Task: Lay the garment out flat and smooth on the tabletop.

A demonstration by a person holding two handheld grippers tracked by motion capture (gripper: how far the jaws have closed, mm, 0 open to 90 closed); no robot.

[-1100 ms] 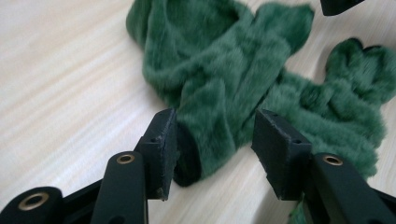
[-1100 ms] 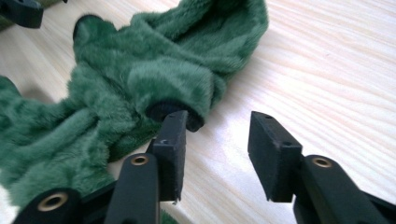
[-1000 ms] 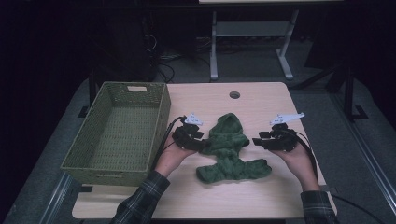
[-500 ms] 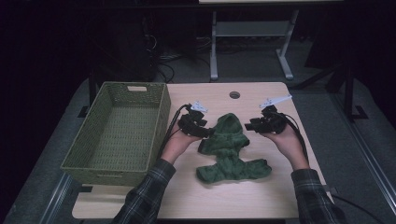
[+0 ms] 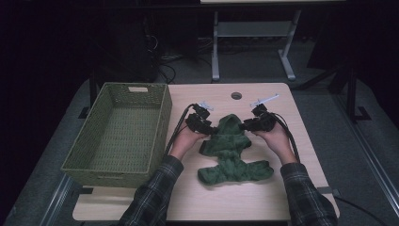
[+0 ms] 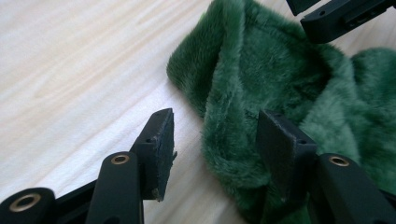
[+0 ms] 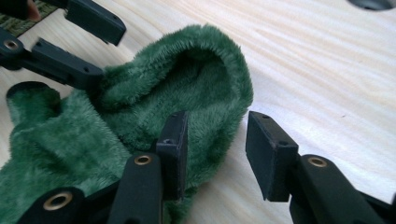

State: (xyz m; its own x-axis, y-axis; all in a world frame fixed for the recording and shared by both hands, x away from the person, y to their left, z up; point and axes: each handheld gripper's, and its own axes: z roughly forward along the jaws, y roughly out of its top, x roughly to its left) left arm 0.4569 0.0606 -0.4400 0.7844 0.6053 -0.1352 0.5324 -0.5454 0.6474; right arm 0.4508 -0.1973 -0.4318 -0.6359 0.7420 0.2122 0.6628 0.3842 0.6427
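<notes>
green fleece garment (image 5: 230, 150), both grippers straddling hood edges

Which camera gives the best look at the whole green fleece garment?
The high view: it shows the whole green fleece garment spread on the table, hood to hem. The left gripper view shows only a furry hood edge between open jaws; the right gripper view shows the hood opening close up.

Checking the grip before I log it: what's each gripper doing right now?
Left gripper: open, jaws astride the green fleece garment's edge.
Right gripper: open, astride the hood edge.
</notes>
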